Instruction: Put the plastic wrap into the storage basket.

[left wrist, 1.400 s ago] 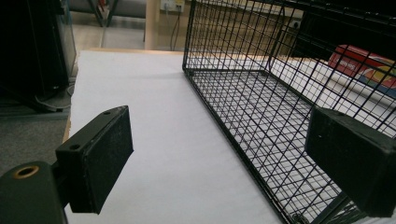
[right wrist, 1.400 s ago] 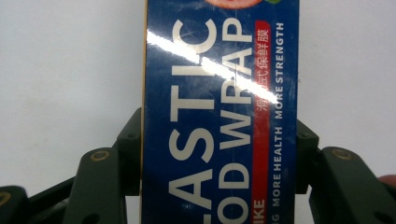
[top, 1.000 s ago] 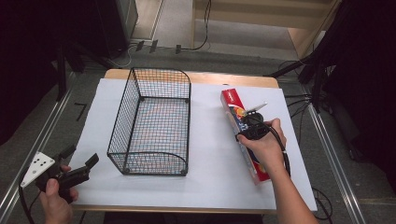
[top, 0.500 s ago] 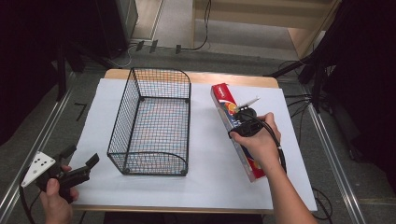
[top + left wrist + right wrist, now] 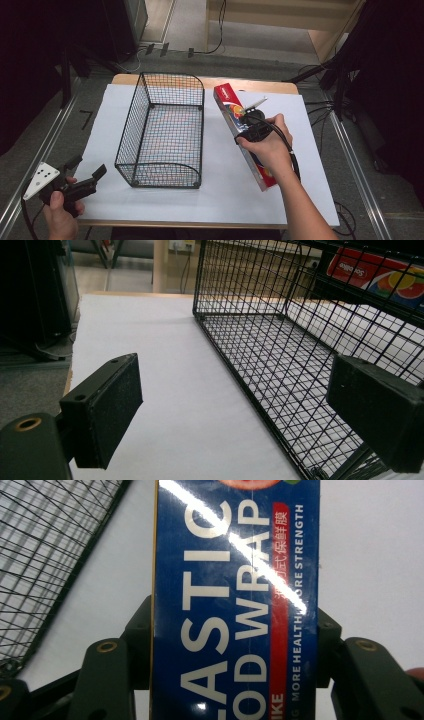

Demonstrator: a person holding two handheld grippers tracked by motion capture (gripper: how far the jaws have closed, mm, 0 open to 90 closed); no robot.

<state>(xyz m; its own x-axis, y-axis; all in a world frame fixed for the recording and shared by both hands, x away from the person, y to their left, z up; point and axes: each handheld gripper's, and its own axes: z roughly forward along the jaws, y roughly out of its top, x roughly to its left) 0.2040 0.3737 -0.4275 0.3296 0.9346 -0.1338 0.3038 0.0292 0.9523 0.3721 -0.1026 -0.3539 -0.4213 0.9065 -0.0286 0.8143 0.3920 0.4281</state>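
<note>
Glossy long plastic-wrap box (image 5: 235, 605) sits clamped in right gripper (image 5: 232, 645) fingers beside wire basket (image 5: 165, 130).

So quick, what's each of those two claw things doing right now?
Left gripper: jaws open, holding nothing, beside the wire basket.
Right gripper: jaws closed on the plastic wrap box.

- The black wire basket (image 5: 162, 132) stands mid-table with its top open and its floor bare.
- White table cover (image 5: 100, 120) lies free left of it.
- The long red-and-blue plastic wrap box (image 5: 240, 130) crosses the strip on its right.
</note>
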